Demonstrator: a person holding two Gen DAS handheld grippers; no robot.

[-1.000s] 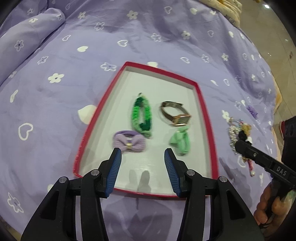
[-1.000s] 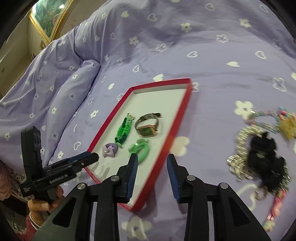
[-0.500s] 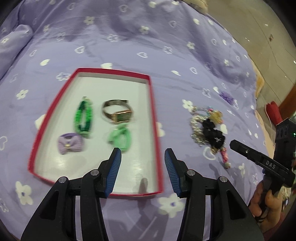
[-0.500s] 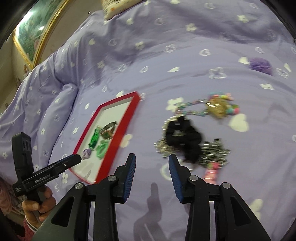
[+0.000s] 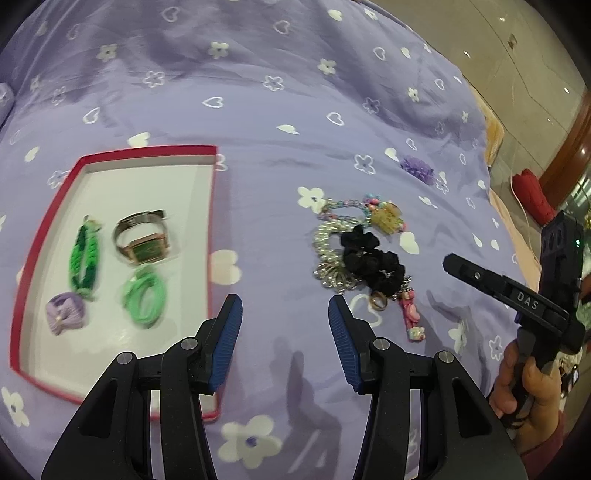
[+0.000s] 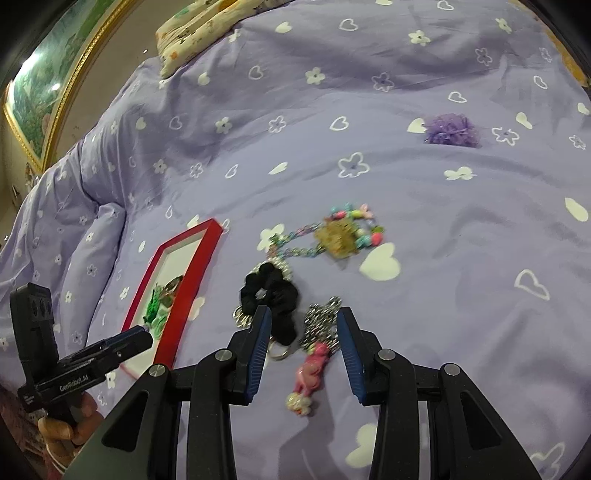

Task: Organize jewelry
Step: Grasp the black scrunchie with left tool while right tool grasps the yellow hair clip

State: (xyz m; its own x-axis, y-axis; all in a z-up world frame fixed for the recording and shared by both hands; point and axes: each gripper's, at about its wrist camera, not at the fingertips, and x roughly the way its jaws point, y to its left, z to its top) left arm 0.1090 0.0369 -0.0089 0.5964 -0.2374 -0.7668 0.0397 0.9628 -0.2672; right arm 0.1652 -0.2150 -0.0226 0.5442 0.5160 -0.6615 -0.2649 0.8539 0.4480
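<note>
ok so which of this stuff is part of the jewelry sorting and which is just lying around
Part of the job: red tray, watch, green bracelet, black scrunchie, pearl bracelet, pink charm, purple scrunchie.

Just there: purple bedspread, yellow patterned pillow, framed painting.

A purple bedspread [image 6: 369, 92] with white hearts and flowers fills both views. Beyond its far edge lie a cream patterned pillow [image 6: 199, 26] and a gold-framed painting [image 6: 40, 92]. Past its right edge, a red bundle [image 5: 532, 192] sits on the floor [image 5: 524, 55].
</note>
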